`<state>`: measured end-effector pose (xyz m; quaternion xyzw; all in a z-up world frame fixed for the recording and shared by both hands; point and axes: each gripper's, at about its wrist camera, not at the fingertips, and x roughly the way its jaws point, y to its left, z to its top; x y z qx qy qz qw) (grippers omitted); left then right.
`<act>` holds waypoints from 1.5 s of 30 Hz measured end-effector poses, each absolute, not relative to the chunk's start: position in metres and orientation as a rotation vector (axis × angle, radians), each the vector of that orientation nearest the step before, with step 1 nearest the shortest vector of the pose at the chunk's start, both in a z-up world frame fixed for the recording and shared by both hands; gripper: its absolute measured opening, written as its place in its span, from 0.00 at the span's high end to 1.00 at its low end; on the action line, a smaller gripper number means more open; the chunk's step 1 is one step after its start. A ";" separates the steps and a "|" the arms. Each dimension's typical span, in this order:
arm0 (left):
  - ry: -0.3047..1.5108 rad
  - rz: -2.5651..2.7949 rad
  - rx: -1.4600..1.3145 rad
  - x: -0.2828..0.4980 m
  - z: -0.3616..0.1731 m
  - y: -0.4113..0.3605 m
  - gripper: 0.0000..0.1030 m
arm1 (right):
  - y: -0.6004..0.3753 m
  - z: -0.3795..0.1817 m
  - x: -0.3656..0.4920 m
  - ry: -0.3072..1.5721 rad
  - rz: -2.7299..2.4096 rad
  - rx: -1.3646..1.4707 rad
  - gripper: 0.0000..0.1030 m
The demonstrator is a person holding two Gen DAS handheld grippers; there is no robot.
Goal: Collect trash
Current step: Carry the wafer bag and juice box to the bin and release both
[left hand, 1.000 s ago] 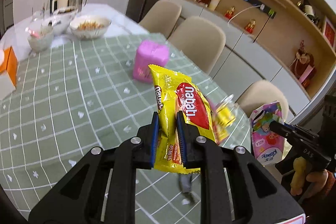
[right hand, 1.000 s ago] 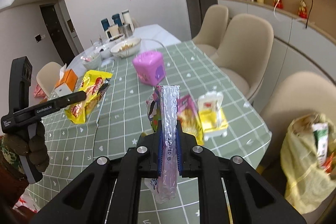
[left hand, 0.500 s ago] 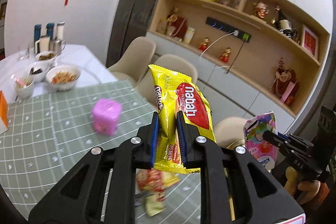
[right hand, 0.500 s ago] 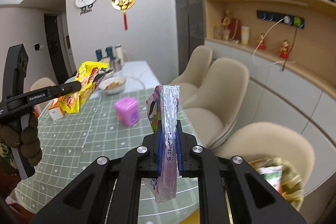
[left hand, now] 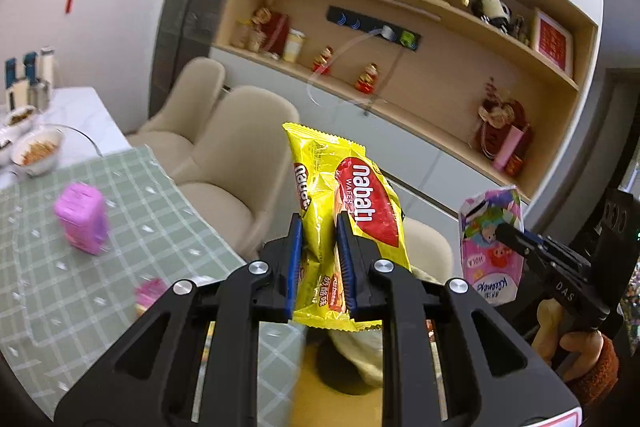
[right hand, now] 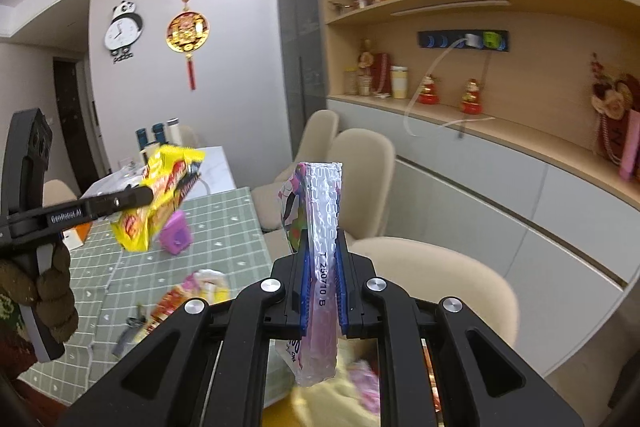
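Observation:
My left gripper (left hand: pixel 320 267) is shut on a yellow Nabati wafer wrapper (left hand: pixel 352 195) and holds it in the air past the table's edge. It also shows in the right wrist view (right hand: pixel 160 199). My right gripper (right hand: pixel 322 291) is shut on a pink tissue packet (right hand: pixel 320 227), seen too in the left wrist view (left hand: pixel 490 243). A yellowish trash bag (right hand: pixel 320 403) lies below both grippers, partly hidden by them. More wrappers (right hand: pixel 188 295) lie on the green checked tablecloth (right hand: pixel 224 227).
A pink box (left hand: pixel 82 223) stands on the table. Beige chairs (left hand: pixel 240 147) line the table's right side, one (right hand: pixel 432 283) close to the bag. Bowls (left hand: pixel 38 147) and bottles sit at the table's far end. A shelf unit (right hand: pixel 500 75) fills the right wall.
Both grippers have swung right and away from the table with their wrappers still held. The trash bag has come into view below them.

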<state>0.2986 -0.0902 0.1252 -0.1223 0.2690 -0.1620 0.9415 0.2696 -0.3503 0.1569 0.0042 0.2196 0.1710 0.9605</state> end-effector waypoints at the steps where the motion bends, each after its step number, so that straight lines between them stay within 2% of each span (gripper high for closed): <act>1: 0.557 -0.339 -0.249 0.300 0.122 -0.099 0.84 | -0.361 0.156 0.270 0.446 0.338 0.013 0.89; 10: 0.628 -0.416 -0.203 0.313 0.099 -0.186 0.84 | -0.437 0.142 0.267 0.463 0.273 0.076 0.89; 16: 0.673 -0.434 -0.197 0.321 0.085 -0.211 0.84 | -0.460 0.133 0.271 0.474 0.235 0.083 0.89; 31: 0.921 -0.476 -0.144 0.367 -0.004 -0.278 0.84 | -0.501 0.089 0.290 0.585 0.192 0.132 0.89; 32: 0.917 -0.472 -0.133 0.369 -0.008 -0.282 0.83 | -0.501 0.088 0.292 0.590 0.193 0.134 0.89; 34: 0.924 -0.471 -0.124 0.372 -0.014 -0.284 0.66 | -0.502 0.084 0.295 0.601 0.193 0.139 0.89; 35: 0.927 -0.458 -0.119 0.373 -0.015 -0.285 0.65 | -0.502 0.082 0.297 0.608 0.194 0.141 0.89; 45: 0.923 -0.404 -0.151 0.356 -0.007 -0.249 0.64 | -0.477 0.061 0.316 0.666 0.256 0.135 0.89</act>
